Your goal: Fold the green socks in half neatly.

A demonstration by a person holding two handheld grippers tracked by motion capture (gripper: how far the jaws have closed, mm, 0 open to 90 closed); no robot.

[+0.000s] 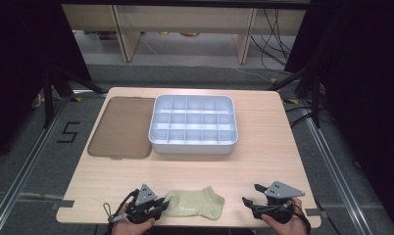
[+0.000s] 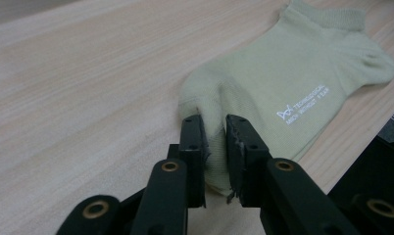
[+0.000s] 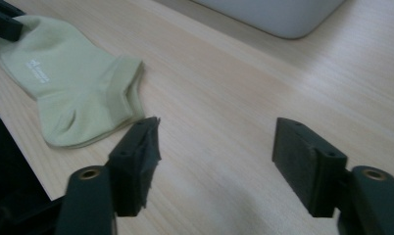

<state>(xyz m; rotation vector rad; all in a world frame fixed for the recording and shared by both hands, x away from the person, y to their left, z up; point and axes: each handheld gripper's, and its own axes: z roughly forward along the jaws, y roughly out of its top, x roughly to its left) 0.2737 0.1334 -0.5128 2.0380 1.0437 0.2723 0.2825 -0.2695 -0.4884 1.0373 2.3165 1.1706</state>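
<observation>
the sock (image 1: 195, 203) was laid flat near the table's (image 1: 263, 161) front edge, well short of the compartment tray (image 1: 193, 125). its toe end was pinched between the left gripper's (image 2: 215, 128) closed jaws. the right gripper (image 3: 214, 142) was held open, empty, just beside the sock's cuff. only a small fold was gripped, so slippage was judged possible upon lifting.

Pale green sock (image 1: 195, 203), white print; grey tray (image 1: 193, 145).

We see a pale green ankle sock (image 1: 195, 203) lying flat near the table's front edge; white lettering marks its sole; its toe end is bunched.
</observation>
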